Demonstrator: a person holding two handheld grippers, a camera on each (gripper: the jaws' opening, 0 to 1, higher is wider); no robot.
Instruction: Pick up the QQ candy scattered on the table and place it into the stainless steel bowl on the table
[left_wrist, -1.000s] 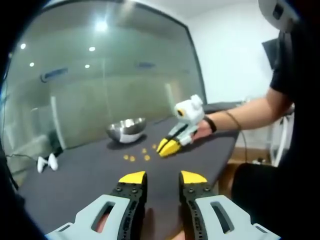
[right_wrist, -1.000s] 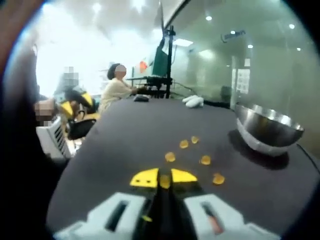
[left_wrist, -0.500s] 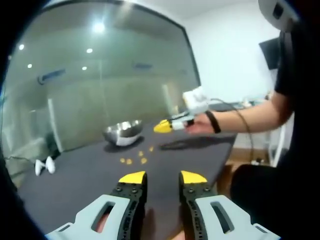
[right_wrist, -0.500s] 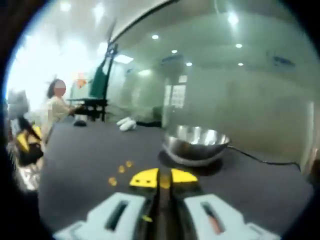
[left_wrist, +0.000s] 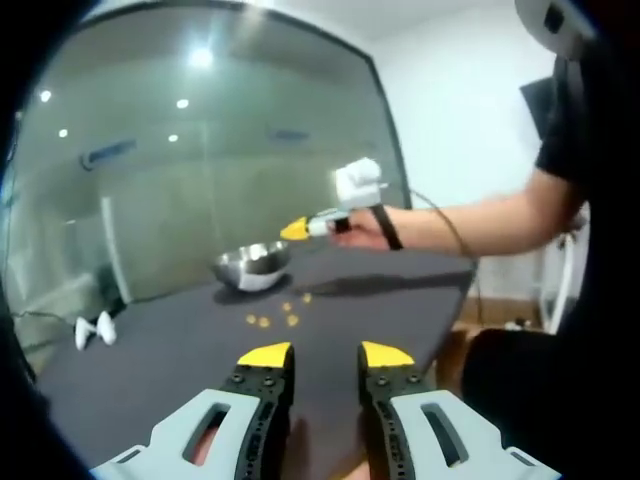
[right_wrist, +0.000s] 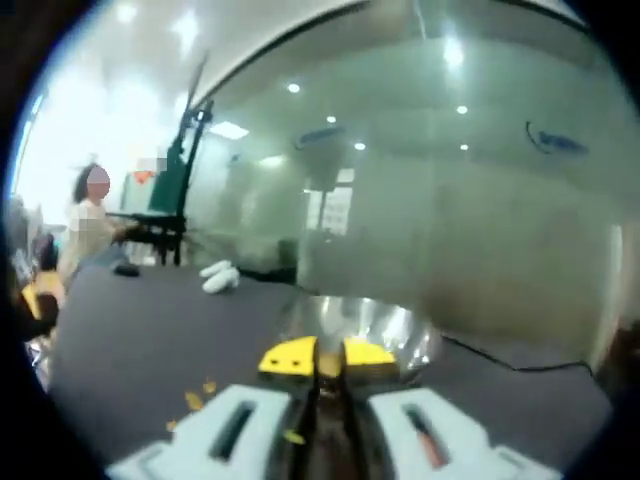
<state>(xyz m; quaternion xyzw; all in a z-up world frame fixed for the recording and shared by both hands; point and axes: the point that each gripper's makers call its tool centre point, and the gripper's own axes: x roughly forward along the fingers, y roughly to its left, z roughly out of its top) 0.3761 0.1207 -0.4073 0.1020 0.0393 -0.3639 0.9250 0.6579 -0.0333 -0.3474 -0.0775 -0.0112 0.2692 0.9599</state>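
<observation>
The right tongs (right_wrist: 328, 356) pinch a QQ candy (right_wrist: 329, 365) above the stainless steel bowl's (right_wrist: 400, 335) near rim; released here, it may bounce out. The left tongs (left_wrist: 325, 355) hang open over the bench (left_wrist: 180, 345), near loose candies (left_wrist: 272, 320).

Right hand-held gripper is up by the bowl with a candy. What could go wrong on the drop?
The right hand-held gripper pinches the candy high above the bowl; released from there, it could bounce out. The tips sit near the rim, so it may also land outside, on the table.
</observation>
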